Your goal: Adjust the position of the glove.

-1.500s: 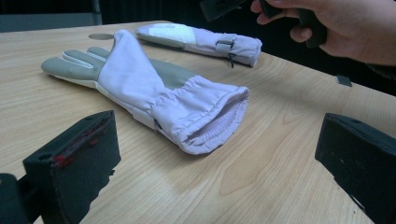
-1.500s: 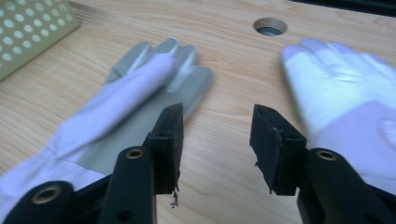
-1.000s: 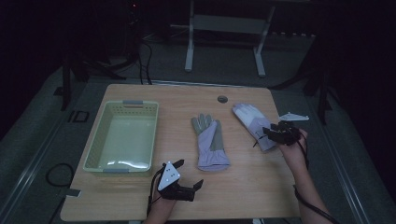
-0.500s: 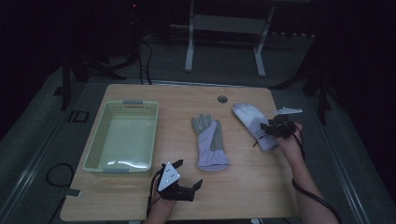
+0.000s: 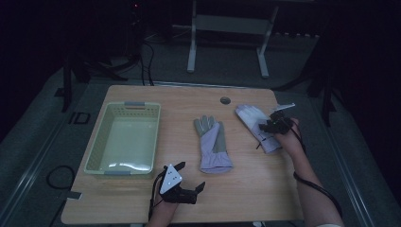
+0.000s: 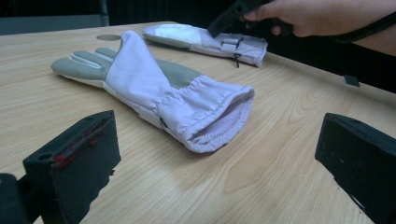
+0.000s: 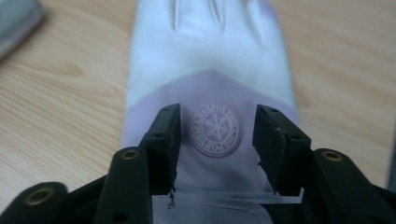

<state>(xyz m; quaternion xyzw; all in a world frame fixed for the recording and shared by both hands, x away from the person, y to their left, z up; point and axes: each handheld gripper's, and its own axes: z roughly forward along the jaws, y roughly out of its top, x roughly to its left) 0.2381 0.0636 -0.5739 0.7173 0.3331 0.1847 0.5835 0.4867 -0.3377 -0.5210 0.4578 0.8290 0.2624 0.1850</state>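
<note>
- The room is dim; a pale wooden counter [image 5: 246, 189] stands on grey floor, with a metal frame [image 5: 227, 28] behind it.
- A light green basket [image 5: 97, 151] sits toward the counter's left side, its long wall running close along the left edge.
- A grey-and-lilac glove [image 5: 213, 144] lies flat mid-counter, fingers pointing away from the person, cuff toward the near edge, with bare wood all round it.
- A second, whiter glove [image 5: 250, 118] lies near the right edge, well apart from the first, close to a small round grommet [image 5: 225, 100] in the counter.
- The right tongs [image 5: 270, 126] hover low over this white glove's cuff end. In the right gripper view the jaws stand apart either side of a round embossed badge [image 7: 216, 129]; they have just been opening, and the pads do not seem to press the cloth, though the closeness makes that hard to judge.
- The left tongs [image 5: 191, 182] rest near the front edge, jaws spread wide and holding nothing, facing the middle glove's open cuff [image 6: 219, 121].
- Open wood lies between the two gloves and along the near right corner.
</note>
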